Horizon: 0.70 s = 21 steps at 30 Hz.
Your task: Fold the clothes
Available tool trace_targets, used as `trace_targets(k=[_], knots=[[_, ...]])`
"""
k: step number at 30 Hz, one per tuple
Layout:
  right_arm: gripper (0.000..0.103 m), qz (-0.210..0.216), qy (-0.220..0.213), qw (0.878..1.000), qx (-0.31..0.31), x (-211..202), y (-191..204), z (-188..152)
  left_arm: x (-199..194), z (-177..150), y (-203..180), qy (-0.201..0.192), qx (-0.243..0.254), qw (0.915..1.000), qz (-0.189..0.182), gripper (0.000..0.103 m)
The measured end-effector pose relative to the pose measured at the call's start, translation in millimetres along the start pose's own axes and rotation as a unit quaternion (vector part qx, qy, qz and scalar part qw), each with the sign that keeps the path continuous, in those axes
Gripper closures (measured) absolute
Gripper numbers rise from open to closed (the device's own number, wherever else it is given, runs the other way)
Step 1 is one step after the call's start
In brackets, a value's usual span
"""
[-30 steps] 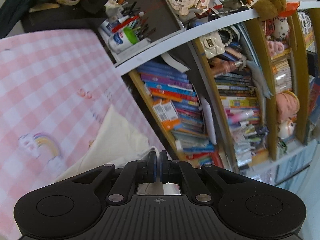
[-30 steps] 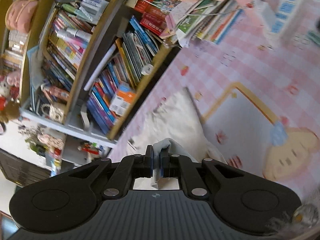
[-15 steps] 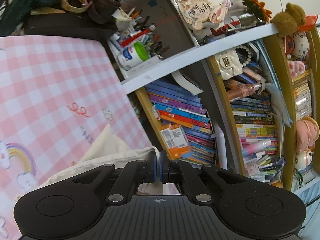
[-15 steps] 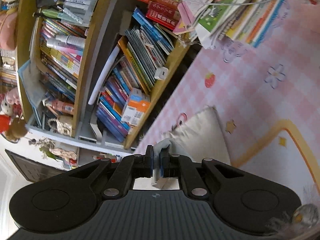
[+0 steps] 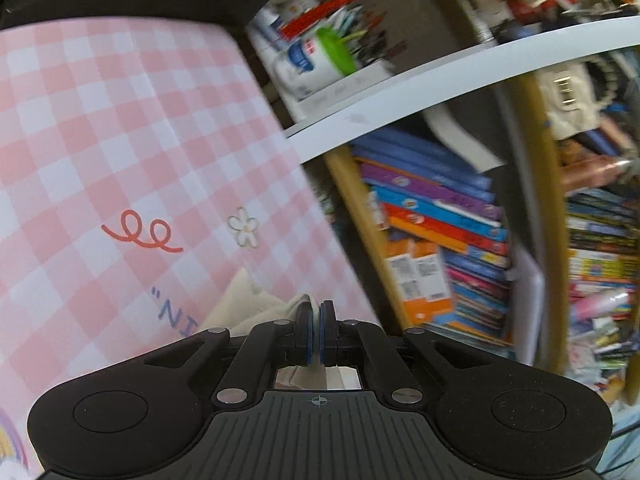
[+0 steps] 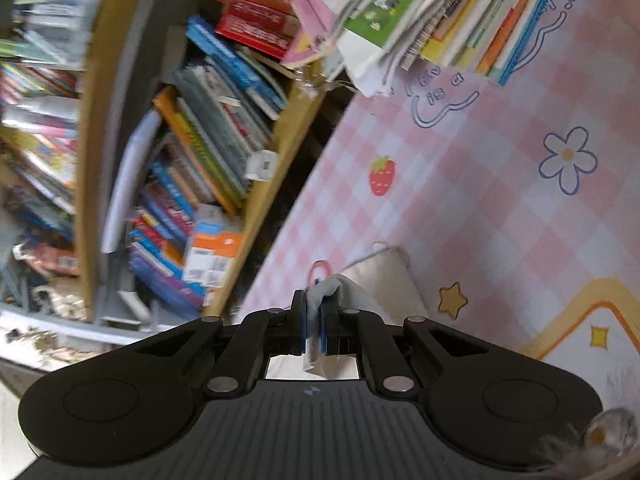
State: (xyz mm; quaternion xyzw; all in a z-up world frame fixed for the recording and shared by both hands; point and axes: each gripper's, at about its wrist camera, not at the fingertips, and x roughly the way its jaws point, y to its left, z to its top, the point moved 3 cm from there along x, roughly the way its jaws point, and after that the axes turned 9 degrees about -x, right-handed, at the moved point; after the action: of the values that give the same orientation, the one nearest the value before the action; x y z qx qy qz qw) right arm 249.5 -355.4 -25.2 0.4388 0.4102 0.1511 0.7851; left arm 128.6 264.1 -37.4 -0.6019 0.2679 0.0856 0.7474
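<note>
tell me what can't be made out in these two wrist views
- Cream garment: both views show only a corner; the left gripper and right gripper bodies hide the rest, so its type and fold state are unknown.
- Book spines: titles lost to motion blur.
- Lettering on pink checked mat: left view, cut off by the gripper.

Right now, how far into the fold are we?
Mid-fold. Done: both corners gripped. In hand: left tongs and right tongs are shut on the cream garment, its edge raised over the pink checked mat. Left: lay it down, release; no finished fold visible.
</note>
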Motion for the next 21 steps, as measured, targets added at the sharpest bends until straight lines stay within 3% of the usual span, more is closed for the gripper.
trace_targets(k=[3,8,11,13,14,15,16,18,21], knots=[[0.097,-0.026,-0.005,1.0,0.008,17,-10,3,21,5,9,0.009,-0.003,0.9999,0.01,0.102],[0.097,-0.077,-0.003,0.997,0.026,41,-34,1,48,9,30,0.026,-0.001,0.998,0.058,0.102],[0.09,-0.1,-0.005,0.995,-0.003,42,-30,1,54,8,25,0.039,0.046,0.9952,0.077,0.1],[0.073,-0.116,-0.012,0.993,-0.034,36,-21,2,51,7,17,0.041,0.083,0.9918,0.089,0.093],[0.058,-0.124,-0.015,0.991,-0.05,33,-16,2,47,5,10,0.035,0.112,0.9883,0.098,0.09],[0.05,-0.146,-0.022,0.986,-0.082,29,-7,2,42,2,4,0.024,0.144,0.9841,0.102,0.082],[0.047,-0.169,-0.029,0.978,-0.116,24,3,1,38,-1,-2,0.012,0.172,0.9796,0.102,0.072],[0.044,-0.2,-0.03,0.961,-0.191,22,25,-6,31,-14,-16,-0.011,0.239,0.9643,0.113,0.064],[0.038,-0.218,-0.01,0.926,-0.308,32,57,-31,32,-45,-34,-0.002,0.332,0.9353,0.121,0.055]])
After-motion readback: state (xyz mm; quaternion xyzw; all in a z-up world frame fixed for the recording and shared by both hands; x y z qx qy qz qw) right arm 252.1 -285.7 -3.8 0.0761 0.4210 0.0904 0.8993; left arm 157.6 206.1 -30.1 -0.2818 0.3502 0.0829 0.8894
